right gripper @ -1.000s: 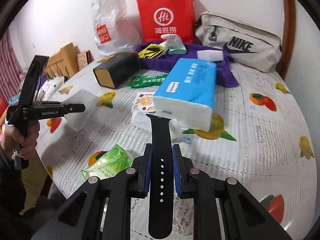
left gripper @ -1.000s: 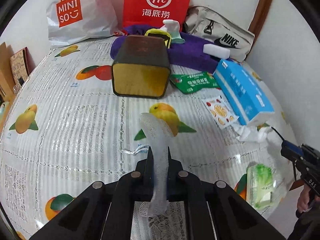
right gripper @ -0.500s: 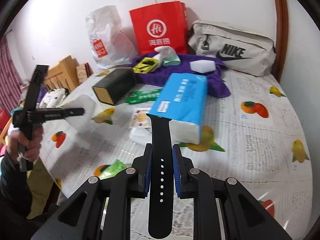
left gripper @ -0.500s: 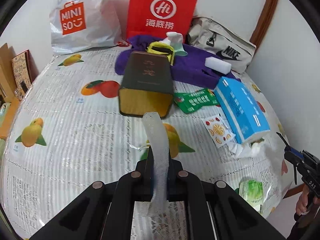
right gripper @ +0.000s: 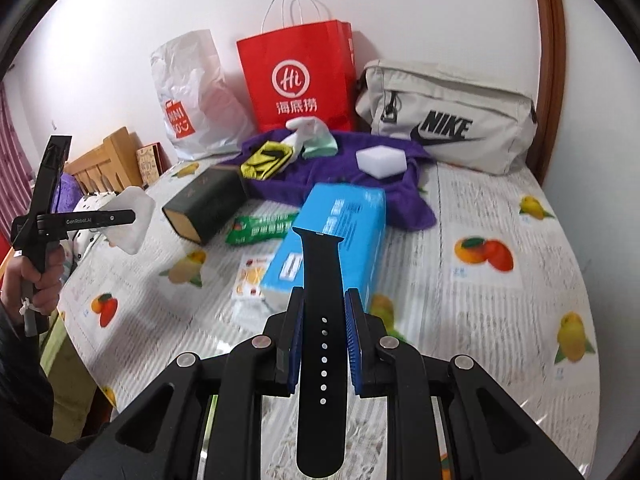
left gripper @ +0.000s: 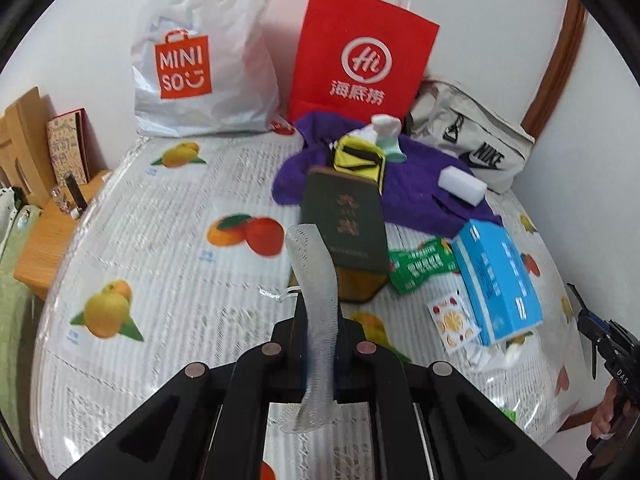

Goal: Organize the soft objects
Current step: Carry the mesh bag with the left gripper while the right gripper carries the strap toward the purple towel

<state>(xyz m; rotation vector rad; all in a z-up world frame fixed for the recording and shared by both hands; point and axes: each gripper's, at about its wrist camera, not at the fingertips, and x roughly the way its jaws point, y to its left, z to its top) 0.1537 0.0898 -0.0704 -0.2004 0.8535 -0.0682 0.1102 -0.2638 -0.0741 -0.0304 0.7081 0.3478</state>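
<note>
While the left gripper (left gripper: 319,320) is clamped on a strip of white mesh foam (left gripper: 314,300), the strip stands up from between its jaws and curls over at the top, clear of the table. Seen from the right wrist, that same piece hangs as a pale sheet off the gripper's tip at the far left, held by a hand (right gripper: 38,280). Clenched on a black watch strap (right gripper: 322,336), the right gripper (right gripper: 322,316) grips it between blue-padded fingers (right gripper: 354,344); the strap runs lengthwise through the jaws, its row of holes facing up.

Beyond the jaws lies a dark green box (left gripper: 344,220) on its side on the fruit-print tablecloth (left gripper: 160,280). Right of it sit a green packet (left gripper: 420,266), a blue tissue pack (left gripper: 496,276) and a small fruit-print sachet (left gripper: 452,322). Farther off, a purple cloth (right gripper: 332,176) carries a yellow-and-black item (right gripper: 266,160), a white sponge block (right gripper: 380,160) and a pale green piece (right gripper: 316,138). Against the far wall stand a white Miniso bag (left gripper: 192,64), a red paper bag (left gripper: 360,60) and a beige Nike bag (right gripper: 448,120).
</note>
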